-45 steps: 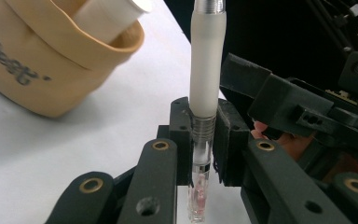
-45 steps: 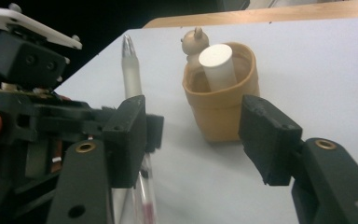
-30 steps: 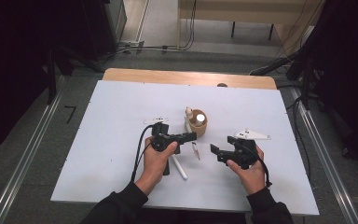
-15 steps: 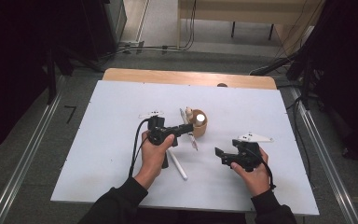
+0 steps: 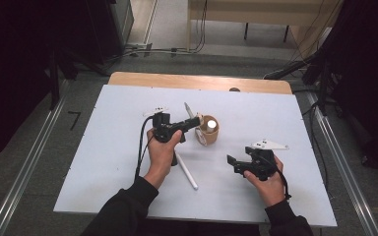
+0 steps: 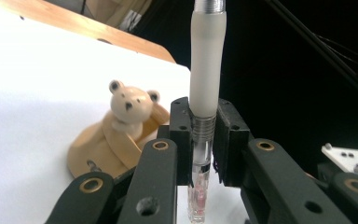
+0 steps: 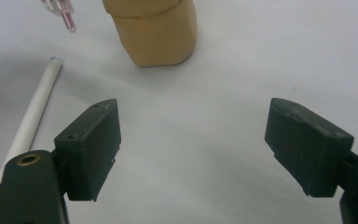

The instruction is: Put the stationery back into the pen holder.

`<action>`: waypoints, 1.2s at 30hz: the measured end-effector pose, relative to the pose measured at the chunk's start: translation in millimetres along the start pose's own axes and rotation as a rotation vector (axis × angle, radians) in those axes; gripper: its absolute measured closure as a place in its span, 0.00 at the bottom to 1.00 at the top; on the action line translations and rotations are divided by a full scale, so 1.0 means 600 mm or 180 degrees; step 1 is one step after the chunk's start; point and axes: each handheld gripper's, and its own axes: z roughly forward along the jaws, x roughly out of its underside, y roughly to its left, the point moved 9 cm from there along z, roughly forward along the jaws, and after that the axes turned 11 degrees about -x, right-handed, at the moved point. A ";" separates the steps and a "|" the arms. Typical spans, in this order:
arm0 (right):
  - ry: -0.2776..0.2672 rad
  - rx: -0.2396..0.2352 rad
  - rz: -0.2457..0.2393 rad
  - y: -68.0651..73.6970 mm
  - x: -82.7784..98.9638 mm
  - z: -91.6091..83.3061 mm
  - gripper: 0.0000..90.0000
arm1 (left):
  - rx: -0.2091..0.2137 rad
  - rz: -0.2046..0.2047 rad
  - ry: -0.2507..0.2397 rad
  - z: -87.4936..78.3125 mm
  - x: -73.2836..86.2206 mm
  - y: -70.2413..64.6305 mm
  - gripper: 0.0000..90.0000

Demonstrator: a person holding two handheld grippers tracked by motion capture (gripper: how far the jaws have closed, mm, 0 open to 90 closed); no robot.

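Left tongs (image 6: 200, 140) clamp the pen (image 6: 206, 70) upright (bear holder (image 6: 116, 135) beside); right tongs (image 7: 193, 149) gape wide, holding nothing.

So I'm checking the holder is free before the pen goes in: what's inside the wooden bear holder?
From above, the wooden bear holder shows a pale round shape in its opening, apparently the bear's head. The left gripper with its pen covers one edge, so its depth stays unseen.

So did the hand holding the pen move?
Yes. The left gripper with the pen has moved up the table, away from the white pen lying there, toward the bear holder.
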 end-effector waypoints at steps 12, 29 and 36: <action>-0.0001 -0.0016 0.0009 0.000 0.000 0.001 0.19 | -0.0119 -0.0025 -0.0093 0.012 -0.027 0.011 0.89; 0.0000 -0.0053 0.0020 0.002 -0.001 0.001 0.19 | -0.0257 0.0133 -0.0274 0.031 -0.038 0.010 0.89; -0.0002 -0.0063 0.0023 0.002 -0.001 0.001 0.19 | -0.0380 0.0295 -0.0307 0.041 -0.032 0.013 0.89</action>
